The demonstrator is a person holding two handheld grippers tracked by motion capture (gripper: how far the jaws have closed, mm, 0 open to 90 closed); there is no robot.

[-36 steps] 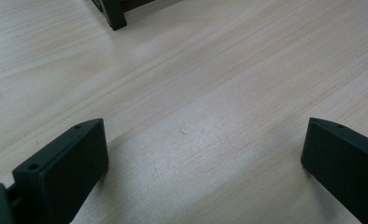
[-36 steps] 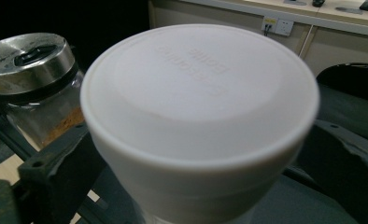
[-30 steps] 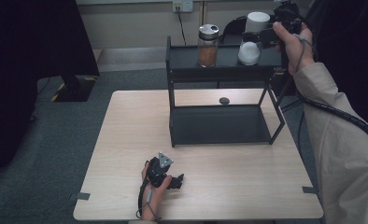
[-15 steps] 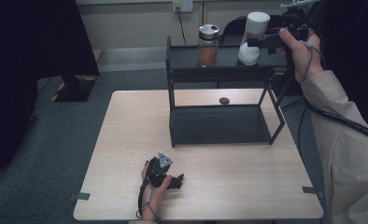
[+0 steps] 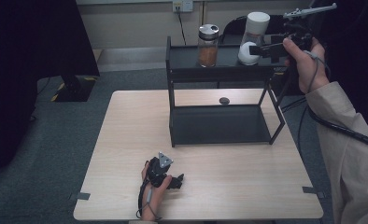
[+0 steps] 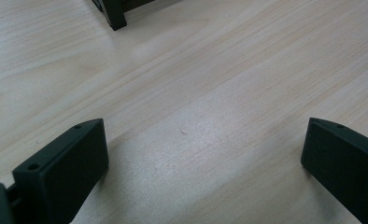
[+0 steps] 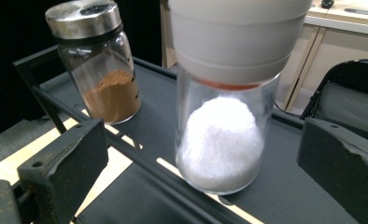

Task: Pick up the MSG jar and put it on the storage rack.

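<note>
Item: clear glass jar with a white cap and white powder inside. We record it standing upright on the top shelf of the black metal two-tier rack, its long axis vertical and the cap pointing up. In the high view the same jar stands toward the right end of that shelf. The powder fills the lower part of the glass, heaped into a rounded mound; a thin red band shows just under the cap.

Item: right hand-held gripper. We find it raised level with the rack's top shelf, coming in from the rack's right end. In the right gripper view its two black jaws stand wide apart, one on each side of the jar, with clear gaps between them and the glass.

Item: clear glass shaker with a silver metal lid and brown powder. Upright on the same shelf of the rack, well apart from the jar, nearer the shelf's middle.

Item: left hand-held gripper. It rests low on the light wood table, in front of the rack and apart from it; its jaws are spread wide over bare wood.

Item: small dark round object. It lies on the table behind the rack's lower tray.
</note>
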